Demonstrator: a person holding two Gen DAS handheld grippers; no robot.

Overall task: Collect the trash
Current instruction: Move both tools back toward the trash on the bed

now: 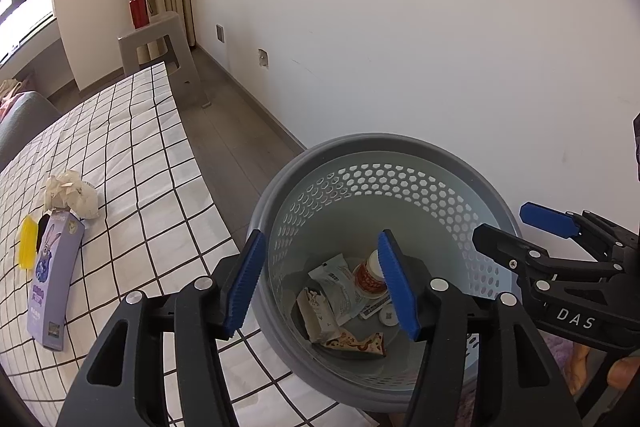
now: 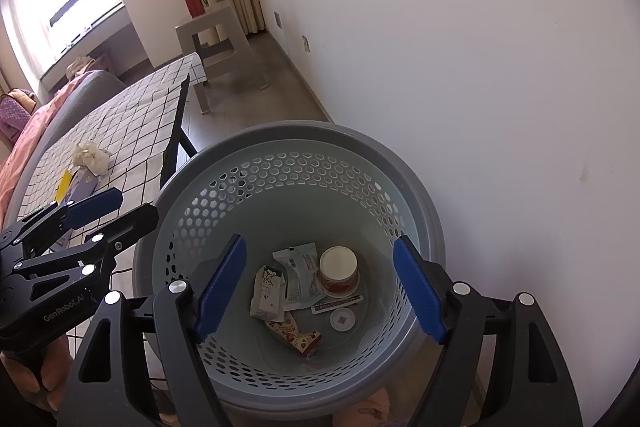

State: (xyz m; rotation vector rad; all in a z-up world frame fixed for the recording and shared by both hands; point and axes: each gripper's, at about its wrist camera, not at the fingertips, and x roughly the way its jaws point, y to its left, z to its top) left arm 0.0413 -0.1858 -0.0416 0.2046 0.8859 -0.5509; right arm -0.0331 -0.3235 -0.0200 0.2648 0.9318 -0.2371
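Note:
A grey perforated waste basket (image 1: 384,141) (image 2: 304,127) stands beside the checked table (image 1: 140,187). At its bottom lie a white wrapper (image 2: 302,275), a small white-lidded cup (image 2: 338,267), a folded packet (image 2: 268,291) and a patterned wrapper (image 2: 296,337). My left gripper (image 1: 321,235) hangs open over the basket's left side with nothing between its blue pads. My right gripper (image 2: 319,239) is open wider over the basket's middle, also with nothing in it. On the table lie crumpled paper (image 1: 72,195), a purple box (image 1: 56,279) and a yellow item (image 1: 29,243).
A white wall runs close behind the basket. A grey stool (image 1: 160,35) with a red bottle (image 1: 138,7) stands on the wooden floor past the table's far end. A grey sofa (image 2: 72,95) lies beyond the table. A hand (image 1: 624,371) holds the right gripper.

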